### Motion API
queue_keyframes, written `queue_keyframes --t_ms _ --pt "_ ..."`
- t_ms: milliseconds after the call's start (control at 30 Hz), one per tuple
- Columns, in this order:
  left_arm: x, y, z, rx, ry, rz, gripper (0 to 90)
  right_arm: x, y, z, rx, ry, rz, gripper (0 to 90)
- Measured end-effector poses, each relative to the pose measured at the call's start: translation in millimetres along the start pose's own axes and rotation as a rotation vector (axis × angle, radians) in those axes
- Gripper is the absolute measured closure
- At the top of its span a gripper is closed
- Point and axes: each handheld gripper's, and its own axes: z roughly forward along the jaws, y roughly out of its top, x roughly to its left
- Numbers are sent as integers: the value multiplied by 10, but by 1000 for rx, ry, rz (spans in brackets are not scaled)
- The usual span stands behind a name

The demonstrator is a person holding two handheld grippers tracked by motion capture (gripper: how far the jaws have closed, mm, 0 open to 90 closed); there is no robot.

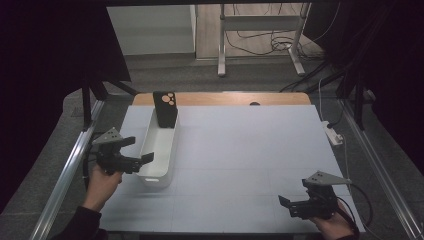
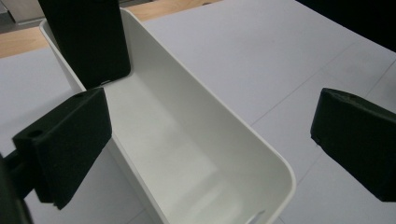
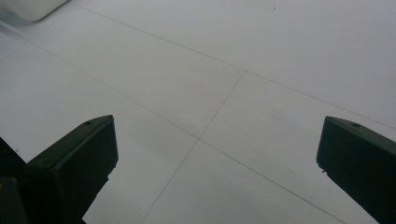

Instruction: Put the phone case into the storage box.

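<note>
Facing white bin [image 2: 196, 140], no readable writing.

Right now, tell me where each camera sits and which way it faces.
High view: fixed above the person's side, looking forward and down on the table; both forearms, left claw and right claw show.
Left gripper view: rides the left claw, looking along its open jaws into the white bin toward the upright black phone.
Right gripper view: rides the right claw, looking down over open jaws at the table.
Shared: the high and left gripper views both show bin and phone.
</note>
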Motion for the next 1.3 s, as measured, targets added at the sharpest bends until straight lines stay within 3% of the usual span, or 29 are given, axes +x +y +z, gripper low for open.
queue_keyframes --t_ms 667,1300 --pt "-110 -261 -290 -12 25 -17 0 2 2 5 5 -2 -1 0" --pt "-238 -514 -571 -7 92 -4 0 5 3 9 8 -5 -2 0"
